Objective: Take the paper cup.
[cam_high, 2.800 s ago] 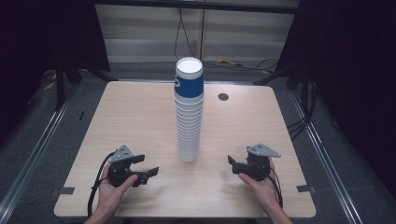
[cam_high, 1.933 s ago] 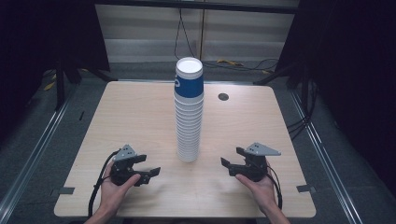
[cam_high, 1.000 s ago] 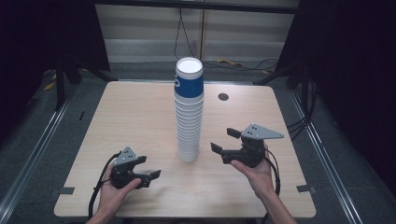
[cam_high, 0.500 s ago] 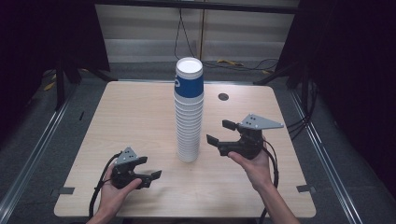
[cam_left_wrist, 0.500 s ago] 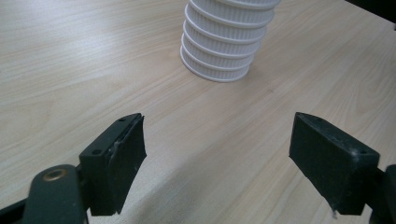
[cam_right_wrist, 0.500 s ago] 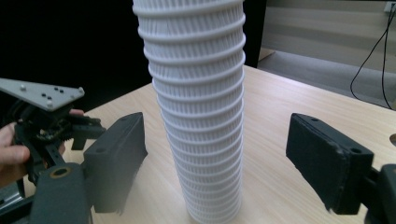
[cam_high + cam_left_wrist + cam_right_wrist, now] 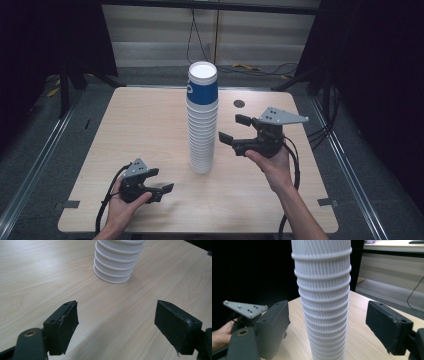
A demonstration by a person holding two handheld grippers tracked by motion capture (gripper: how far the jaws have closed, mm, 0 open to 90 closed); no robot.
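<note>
- Now the right gripper [image 7: 235, 128], fingers spread and empty, faces the cup stack [image 7: 202, 120] from three o'clock.
- Left gripper [image 7: 159, 181] idles, fingers released.
- Light, tippy, crushable: grip the top cup gently.

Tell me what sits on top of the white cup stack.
A blue cup, white-rimmed and open-mouthed, caps the stack of white cups. Its inside looks white; its depths stay unseen, as do the nested cups' interiors.

Even overhead light on the table [image 7: 150, 125], dark surroundings, soft shadows, slightly soft close-ups
</note>
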